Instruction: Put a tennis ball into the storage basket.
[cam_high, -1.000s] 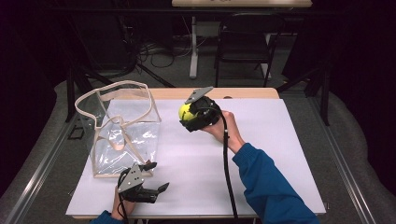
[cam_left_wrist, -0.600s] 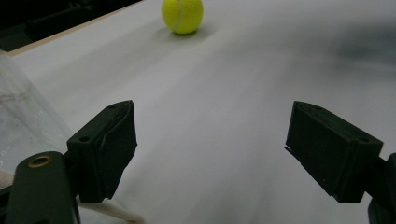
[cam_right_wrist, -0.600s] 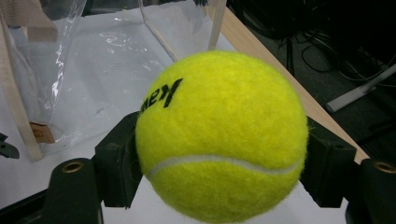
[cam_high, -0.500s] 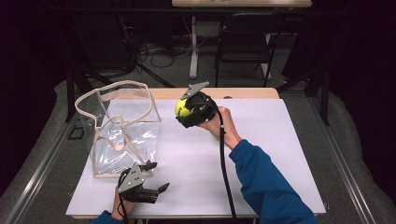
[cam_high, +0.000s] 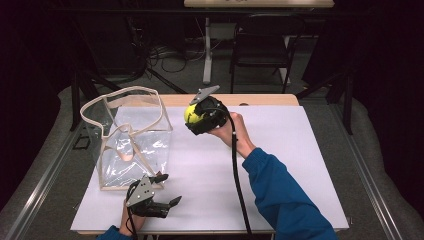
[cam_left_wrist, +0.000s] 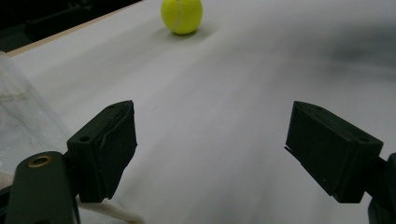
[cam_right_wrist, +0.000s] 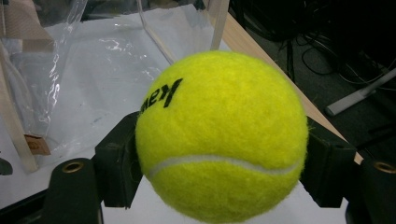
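Tennis ball (cam_right_wrist: 222, 135) is clamped between my right gripper (cam_high: 200, 117) jaws, pads pressing on both flanks, held up off the table (cam_high: 300, 165) near its far edge, just right of the clear bag (cam_high: 127, 137)

View diffs:
- right gripper view: close-up of ball w/ black lettering on upper left, reads "Kan" w/ the rest hidden by the curve, plus a white seam curving across the lower half. Felt is bright yellow-green, fuzzy, looks clean. Behind it the bag's clear plastic wall, beige edging and a small tan tag at lower left; wooden table edge runs off to the right
- high view: ball (cam_high: 192, 112) is just a yellow patch at the nose of the right gripper, no text or seam legible. It does give layout: bag stands upright on the left side of the white table cover, mouth open at top, beige trim round the rim. My left gripper (cam_high: 165, 190) sits low near the front edge, just by the bag's front corner, well apart from the right one
- left gripper view: left gripper (cam_left_wrist: 210, 149) jaws stand wide apart, nothing between them, bare white cover underneath. A tennis ball (cam_left_wrist: 182, 15) w/ a white seam shows far off at top, can't tell from here if it touches the table. Bit of bag plastic at the left edge
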